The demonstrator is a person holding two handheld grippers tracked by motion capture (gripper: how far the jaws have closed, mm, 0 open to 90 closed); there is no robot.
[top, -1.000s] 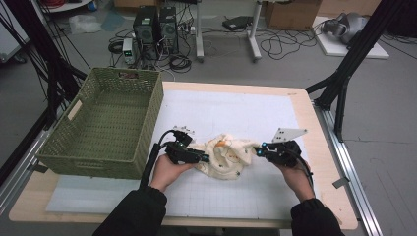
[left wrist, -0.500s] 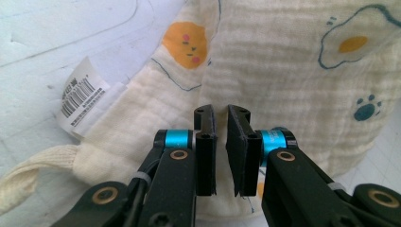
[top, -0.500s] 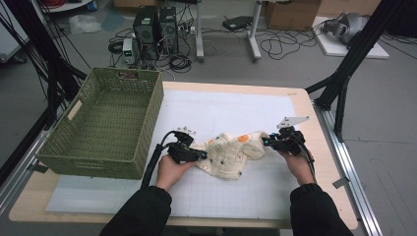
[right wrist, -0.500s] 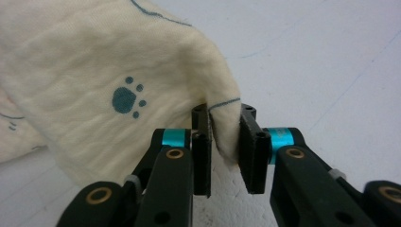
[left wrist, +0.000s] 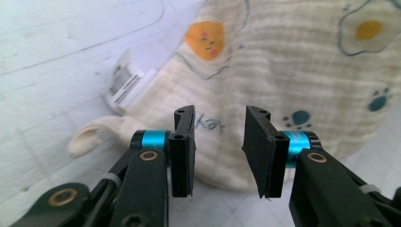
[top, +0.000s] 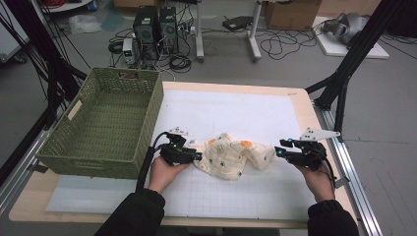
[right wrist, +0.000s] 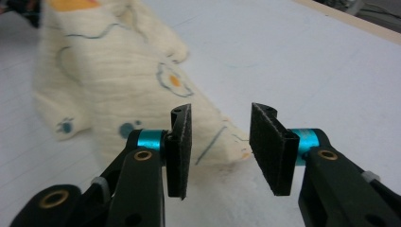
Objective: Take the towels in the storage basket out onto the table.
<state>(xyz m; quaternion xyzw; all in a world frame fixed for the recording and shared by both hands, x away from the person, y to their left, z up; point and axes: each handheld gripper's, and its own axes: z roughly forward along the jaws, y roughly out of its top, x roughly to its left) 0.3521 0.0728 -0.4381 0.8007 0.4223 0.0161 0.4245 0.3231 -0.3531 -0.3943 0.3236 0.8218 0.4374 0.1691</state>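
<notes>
- Left gripper (top: 197,156), low and left of centre in the high view, sits at the left edge of the cloth (top: 235,155); its jaws have just been opening and stand moderately apart, gripping nothing, with fabric lying just beyond the pads in the left gripper view.
- Right gripper (top: 278,149), right of centre in the high view, is off the cloth's right end; its jaws have just been opening too, with a moderate gap and nothing between them.
- Cloth, cream with egg and paw prints, lies rumpled on the white mat (top: 221,113) at centre frame, between the two grippers and free of both.
- Risk, as I judge it: a bite into the bunched layers could catch one fold only, so the cloth drags or twists instead of spreading; the loop and label (left wrist: 125,81) near the left jaws could snag.
- Green basket (top: 103,125), in the upper left of the high view, stands beside the mat.
- Hard to make out: how the cloth is folded beneath itself, and the label's print, which is blurred.
</notes>
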